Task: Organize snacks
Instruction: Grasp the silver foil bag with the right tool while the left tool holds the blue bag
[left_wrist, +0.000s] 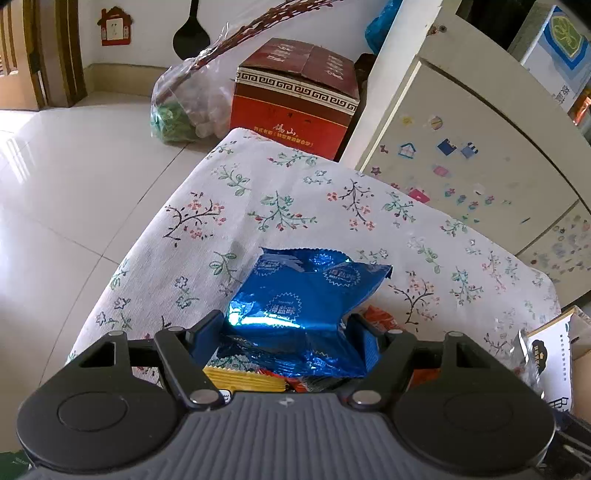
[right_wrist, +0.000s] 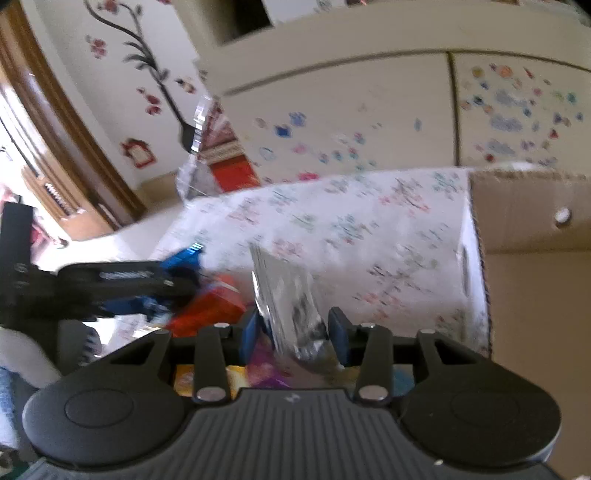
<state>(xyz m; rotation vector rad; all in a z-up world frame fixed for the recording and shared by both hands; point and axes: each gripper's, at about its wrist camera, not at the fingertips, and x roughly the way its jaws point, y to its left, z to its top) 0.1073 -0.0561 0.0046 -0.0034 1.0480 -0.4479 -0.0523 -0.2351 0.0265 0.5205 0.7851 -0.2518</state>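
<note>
Over on the left, the left gripper (left_wrist: 286, 338) is clenched on a shiny blue snack packet (left_wrist: 306, 314), its blue pads (left_wrist: 207, 341) pressed into the foil from both sides so the wrapper crumples between them. The packet is held above the flowered tablecloth (left_wrist: 280, 206), with a yellow wrapper (left_wrist: 245, 380) and an orange-red packet (left_wrist: 380, 319) lying just beneath it. Further right, the right gripper (right_wrist: 293, 338) grips a silver foil packet (right_wrist: 291, 302), jaws closed to a narrow gap, the packet standing upright and tilted slightly left between the fingers. The view there is blurred. To the far right, an open cardboard box (right_wrist: 532, 221) sits at the table's edge, touching the cloth.
</note>
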